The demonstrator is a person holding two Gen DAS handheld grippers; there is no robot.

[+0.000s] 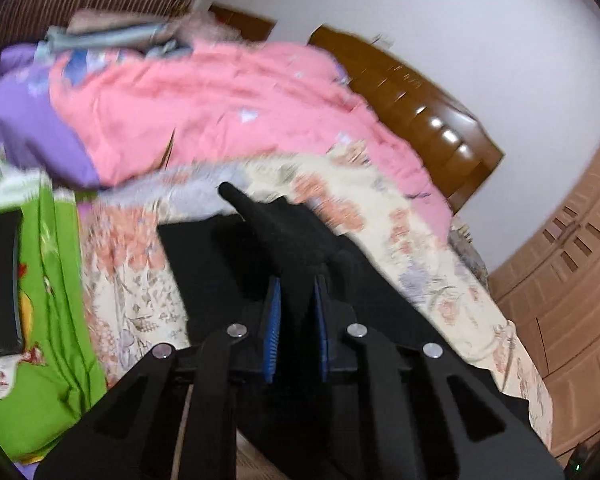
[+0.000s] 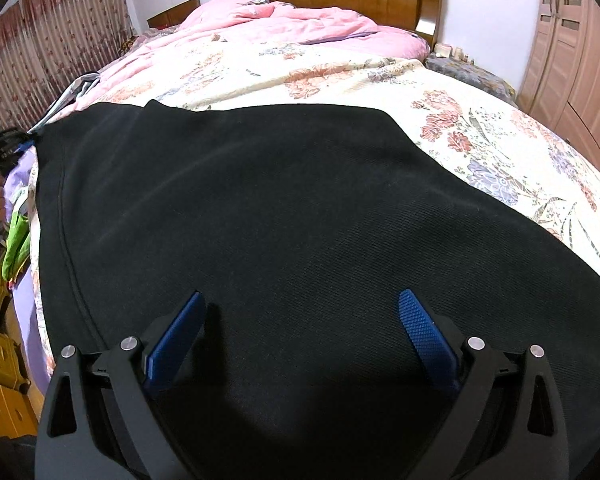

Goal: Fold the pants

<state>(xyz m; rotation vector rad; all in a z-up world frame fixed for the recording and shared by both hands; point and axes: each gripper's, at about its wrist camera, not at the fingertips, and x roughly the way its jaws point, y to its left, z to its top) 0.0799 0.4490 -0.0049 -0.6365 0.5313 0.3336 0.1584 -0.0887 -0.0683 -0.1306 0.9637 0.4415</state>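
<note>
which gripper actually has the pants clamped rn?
The left gripper: its blue pads are shut on a bunched fold of the black pants. The right gripper is spread wide open above the flat fabric.

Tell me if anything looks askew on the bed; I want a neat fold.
One thing: the left gripper is shut on a bunched peak of the black pants, pulling that part up off the floral bedspread. The rest lies flat under the open right gripper. Nothing looks spilled or damaged.

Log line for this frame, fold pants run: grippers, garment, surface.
left gripper: shut on black pants, fabric bunched up | right gripper: open above pants | pants spread on floral bedspread | fold: in progress
</note>
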